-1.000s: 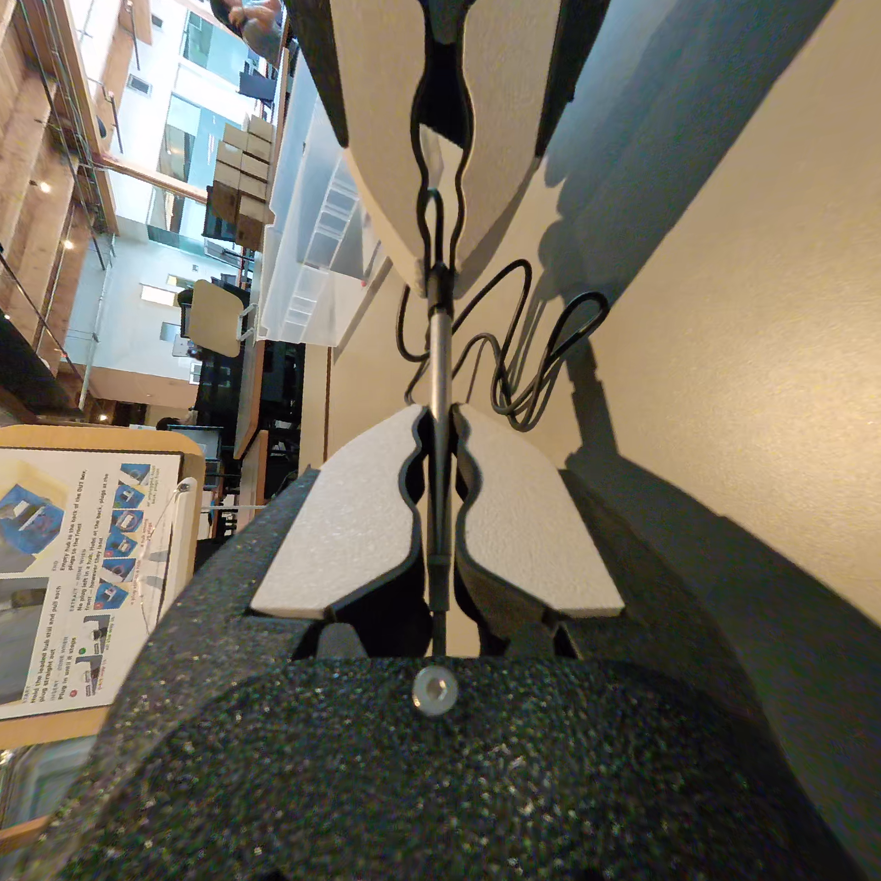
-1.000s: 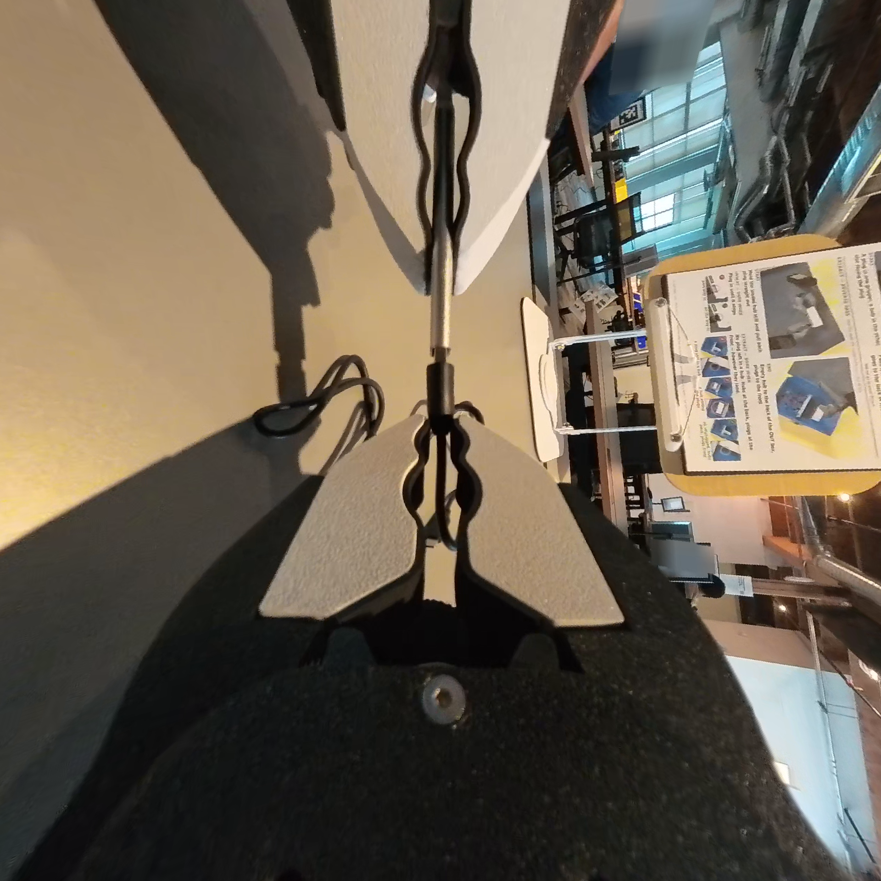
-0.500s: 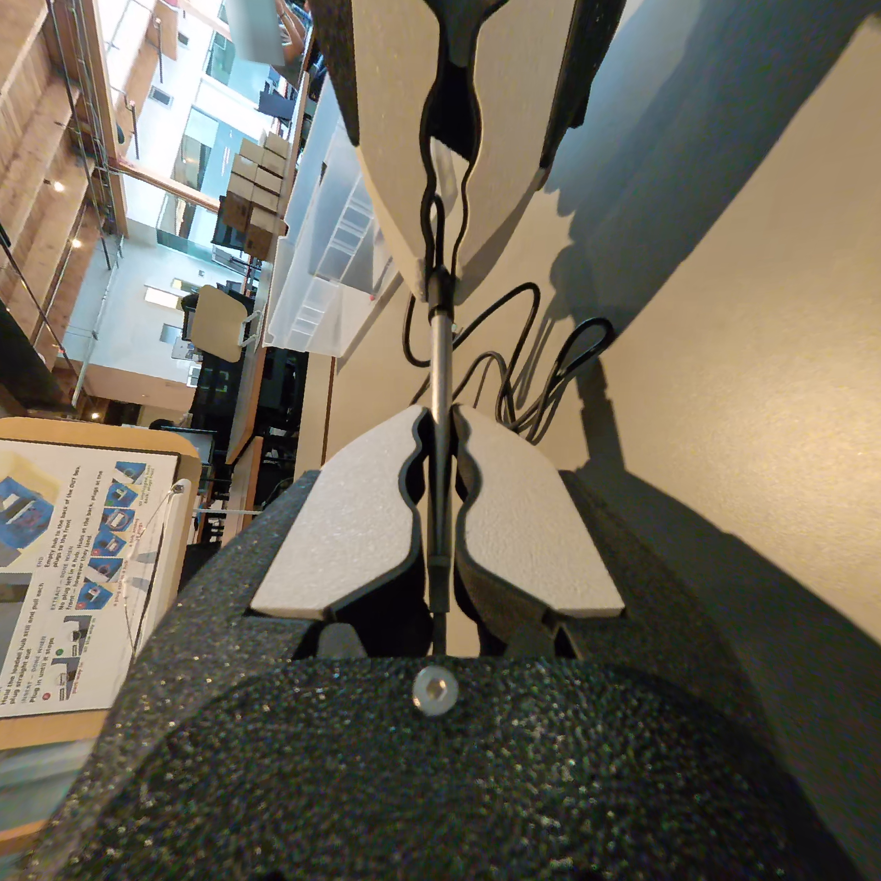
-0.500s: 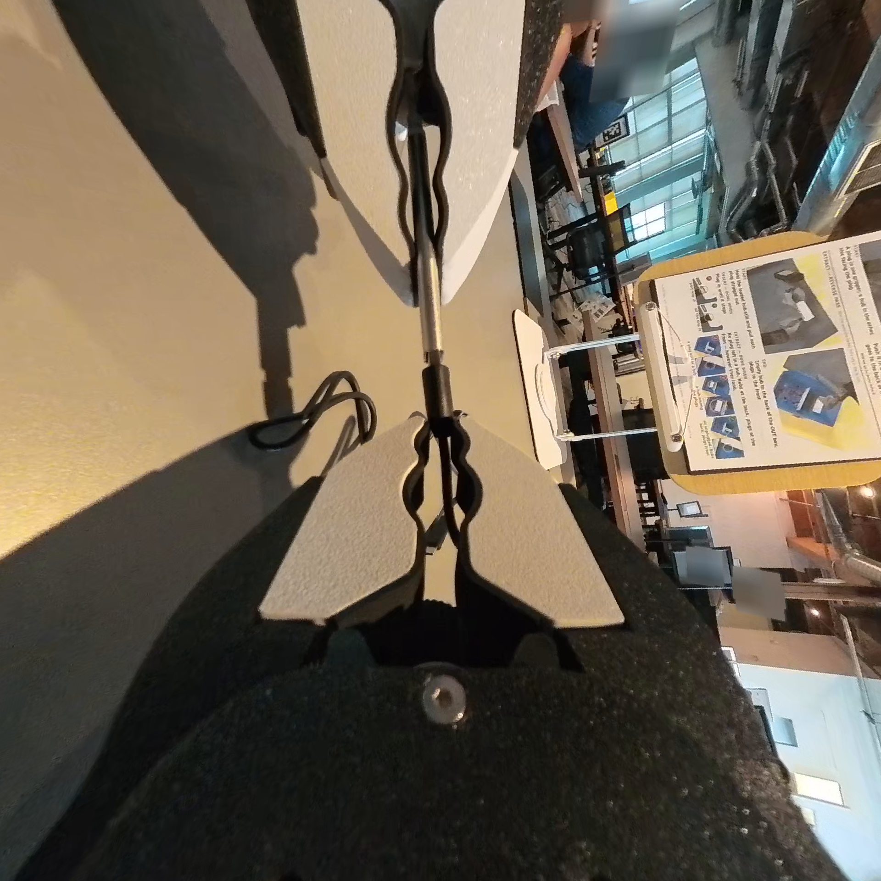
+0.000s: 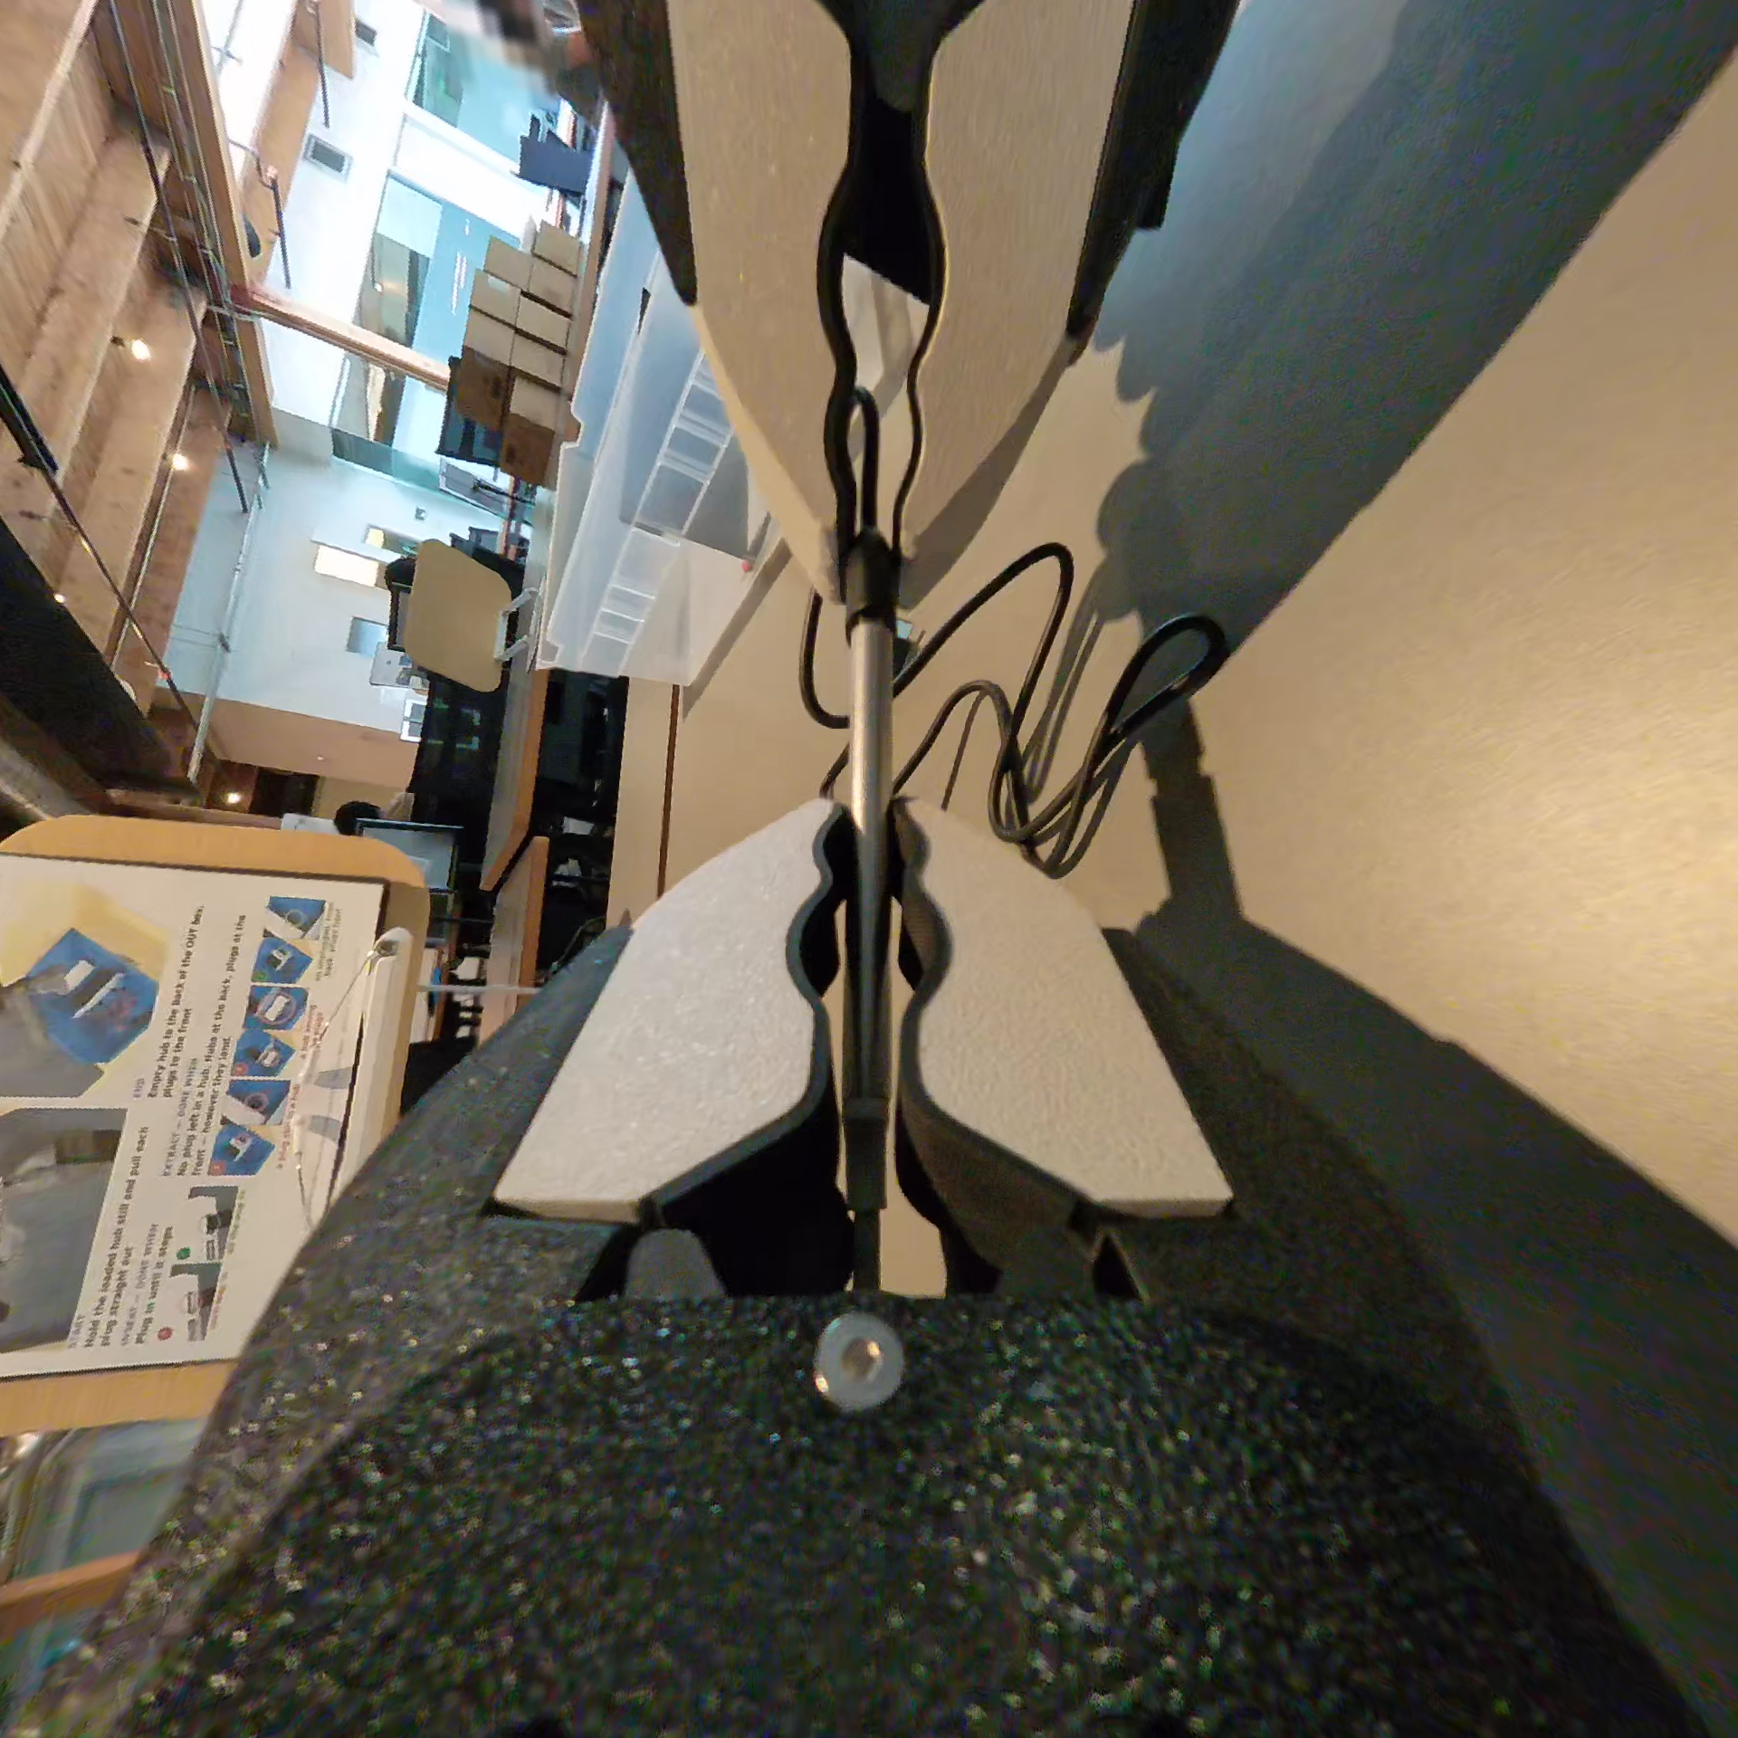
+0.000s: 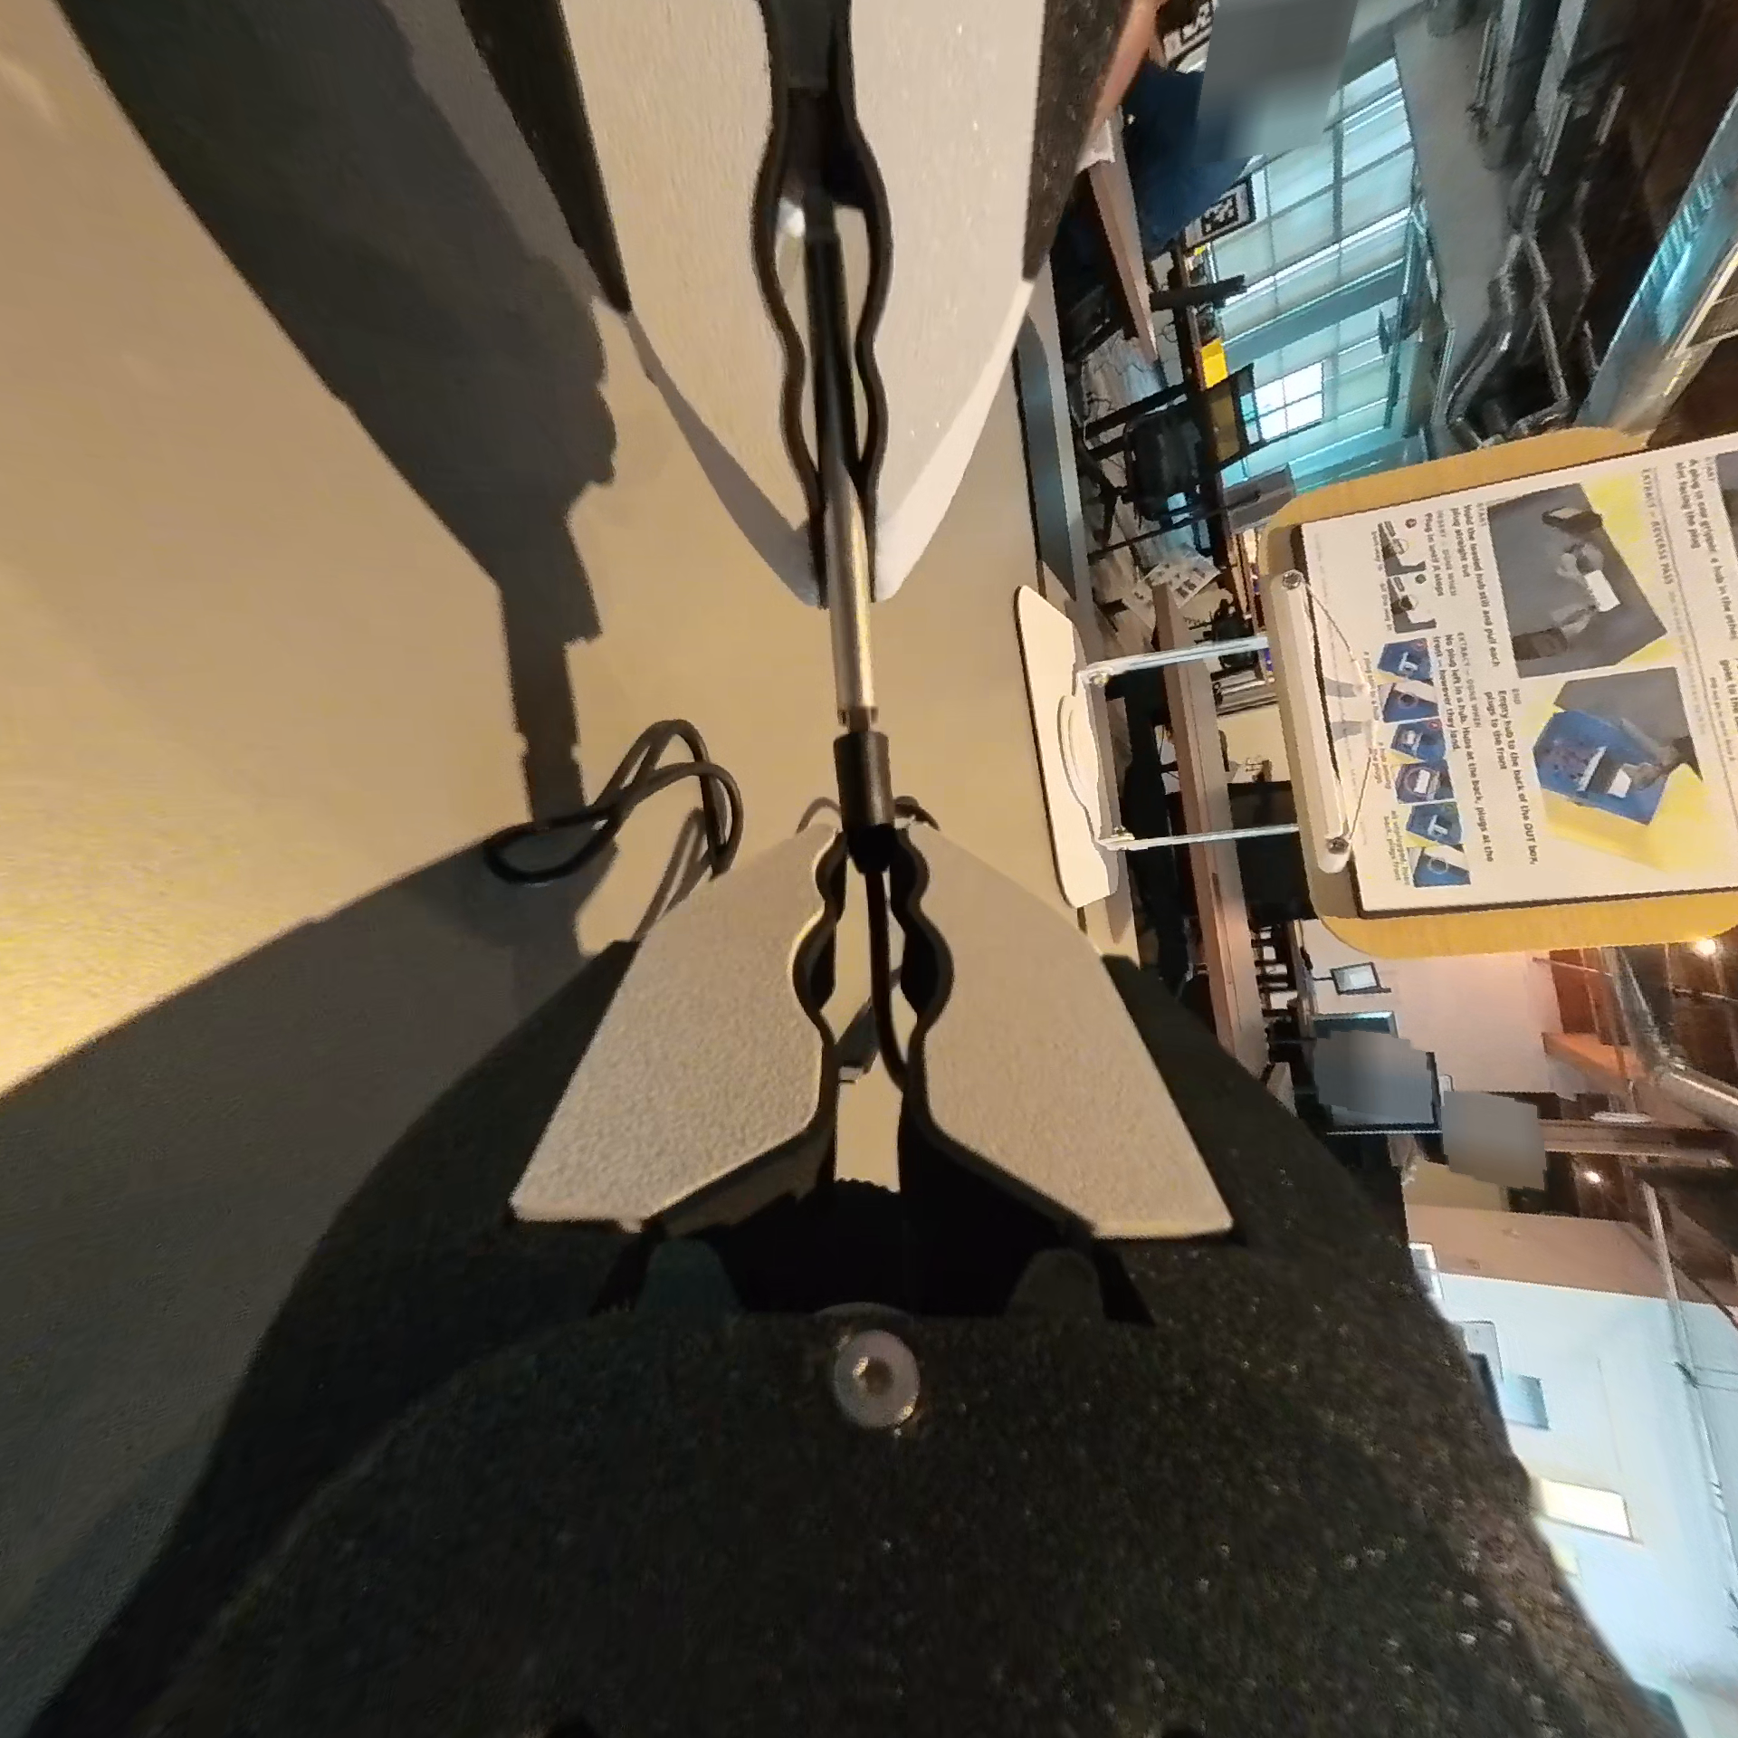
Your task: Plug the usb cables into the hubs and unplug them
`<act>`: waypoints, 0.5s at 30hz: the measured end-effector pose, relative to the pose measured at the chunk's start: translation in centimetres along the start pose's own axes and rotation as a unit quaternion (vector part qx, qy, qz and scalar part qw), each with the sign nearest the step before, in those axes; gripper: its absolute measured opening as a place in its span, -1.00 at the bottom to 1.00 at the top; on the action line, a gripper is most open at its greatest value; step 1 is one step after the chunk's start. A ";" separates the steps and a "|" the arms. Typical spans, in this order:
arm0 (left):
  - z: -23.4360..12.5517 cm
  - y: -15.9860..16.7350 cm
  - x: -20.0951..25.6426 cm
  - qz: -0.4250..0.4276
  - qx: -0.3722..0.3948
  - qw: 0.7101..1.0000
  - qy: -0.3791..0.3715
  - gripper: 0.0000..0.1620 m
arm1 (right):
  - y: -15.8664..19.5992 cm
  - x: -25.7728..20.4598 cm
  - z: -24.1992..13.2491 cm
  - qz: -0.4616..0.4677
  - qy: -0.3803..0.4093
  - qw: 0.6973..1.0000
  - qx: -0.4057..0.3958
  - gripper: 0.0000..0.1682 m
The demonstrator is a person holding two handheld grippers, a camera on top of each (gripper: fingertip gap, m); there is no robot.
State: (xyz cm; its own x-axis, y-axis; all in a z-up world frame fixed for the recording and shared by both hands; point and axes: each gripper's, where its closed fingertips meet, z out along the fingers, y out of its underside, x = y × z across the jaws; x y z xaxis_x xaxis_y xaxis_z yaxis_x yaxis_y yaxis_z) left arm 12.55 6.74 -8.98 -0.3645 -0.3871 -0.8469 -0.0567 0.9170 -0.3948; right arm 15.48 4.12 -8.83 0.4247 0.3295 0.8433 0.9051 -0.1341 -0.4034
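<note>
Facing tip to tip, left gripper (image 5: 866,828) clamps the slim hub (image 5: 866,715), right gripper (image 6: 870,846) the plug (image 6: 863,771); separation should run straight along their shared axis.

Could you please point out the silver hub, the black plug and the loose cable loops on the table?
silver hub (image 5: 870,715), left wrist view, bare edge between grippers.
black plug (image 6: 861,776), right wrist view, its body.
cable loops (image 5: 1161,663), left wrist view, rightmost loop.
</note>
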 end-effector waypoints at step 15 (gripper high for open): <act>0.1 0.0 0.2 0.024 -0.011 1.000 -0.004 -0.91 | 0.2 -0.5 0.2 -0.019 -0.007 1.000 -0.020 -0.91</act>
State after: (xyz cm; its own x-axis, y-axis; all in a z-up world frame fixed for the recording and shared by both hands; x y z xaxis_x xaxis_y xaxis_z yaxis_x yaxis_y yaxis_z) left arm 12.59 6.66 -9.25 -0.3597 -0.3434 -0.8676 -0.0600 0.9364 -0.3457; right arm 15.47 4.11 -9.42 0.3892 0.3479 0.8529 0.9211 -0.1573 -0.3561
